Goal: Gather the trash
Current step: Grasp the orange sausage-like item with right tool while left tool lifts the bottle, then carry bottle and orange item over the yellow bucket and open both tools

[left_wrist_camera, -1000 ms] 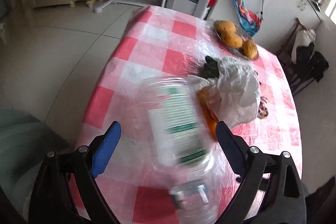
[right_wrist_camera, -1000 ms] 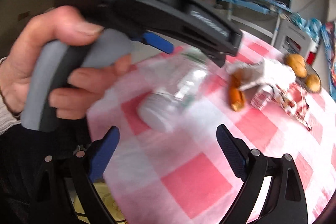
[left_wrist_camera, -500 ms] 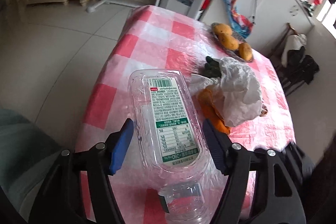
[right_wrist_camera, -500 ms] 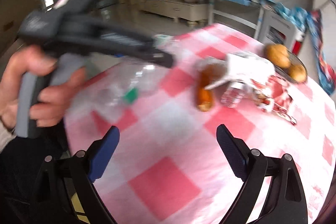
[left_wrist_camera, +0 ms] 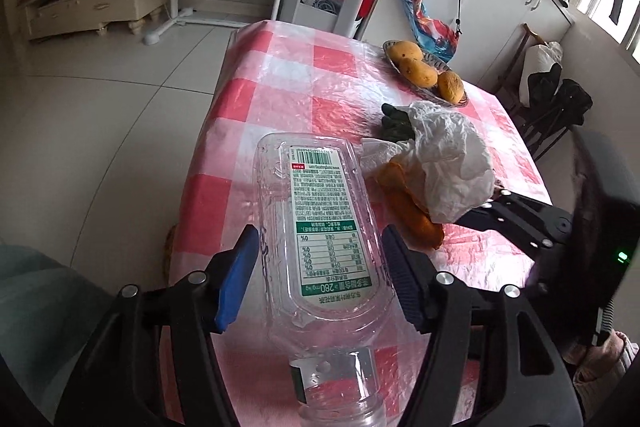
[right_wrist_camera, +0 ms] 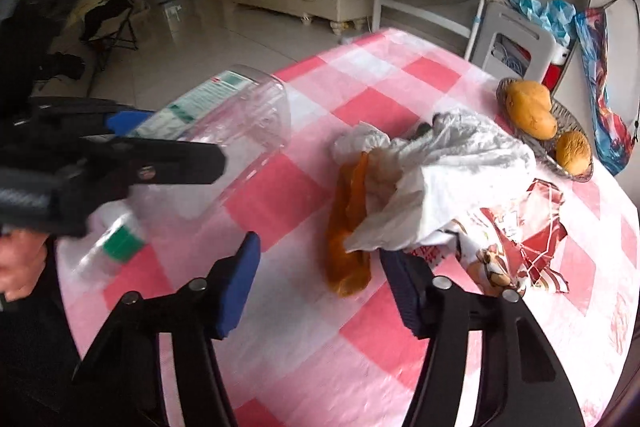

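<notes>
Bottle [left_wrist_camera: 320,211] of clear plastic: lying lengthwise between the pads of the left claw [left_wrist_camera: 320,233], long axis running straight along the claw's own line, flat base pointing away toward the far end of the desk [left_wrist_camera: 280,83], neck with its green band pointing back toward the camera, printed label facing up. Looking empty. Seen from the right wrist view, sitting tilted over the near corner of the desk, base raised and neck lower.

Closing on the bottle's sides with the left claw, both blue pads meeting the plastic at about mid-width.

Closing the right claw [right_wrist_camera: 320,247] too, to a middling gap, with nothing pressed between its pads; hovering just short of an orange peel-like piece [right_wrist_camera: 348,223] and a crumpled white plastic bag [right_wrist_camera: 452,179], the right pad's tip nearly at the bag's edge.

Lying partly under the bag: the orange piece, long axis running toward the right claw. Poking out behind the bag: something dark green [left_wrist_camera: 394,125]. Resting beside the bag on its far side from the bottle: a torn red printed wrapper [right_wrist_camera: 532,219].

Standing farther back near the desk's edge: a shallow woven basket [right_wrist_camera: 568,123] carrying three yellow-orange fruits [left_wrist_camera: 416,71].
</notes>
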